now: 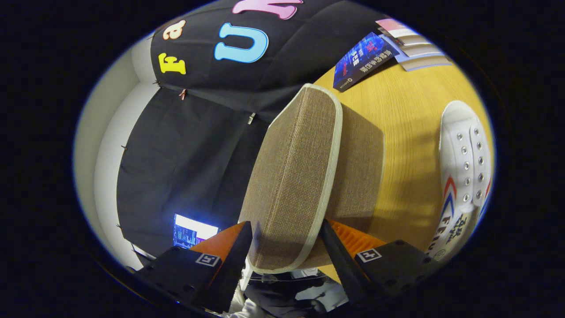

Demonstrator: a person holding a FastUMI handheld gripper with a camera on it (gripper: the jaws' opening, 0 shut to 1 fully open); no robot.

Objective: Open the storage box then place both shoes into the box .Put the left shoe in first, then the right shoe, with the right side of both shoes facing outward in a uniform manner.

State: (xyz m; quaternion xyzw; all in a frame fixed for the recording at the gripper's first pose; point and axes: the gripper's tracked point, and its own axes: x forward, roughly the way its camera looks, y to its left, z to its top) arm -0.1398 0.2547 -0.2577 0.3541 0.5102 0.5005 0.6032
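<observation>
While the fingers (pixel 287 247) clamp the lid (pixel 293 176) by its near edge, one on each face, the box (pixel 357 168) stands mid-tabletop (pixel 410 132) beyond them. Swing the lid fully clear and let go only once it rests, I judge. One shoe (pixel 463 172) waits near the tabletop's edge, well apart from the box.

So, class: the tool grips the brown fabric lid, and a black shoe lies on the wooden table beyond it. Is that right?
Not quite. The shoe is white, not black, as the gripper view shows. The rest holds: the tool grips the brown fabric lid, with the wooden table beyond.
</observation>
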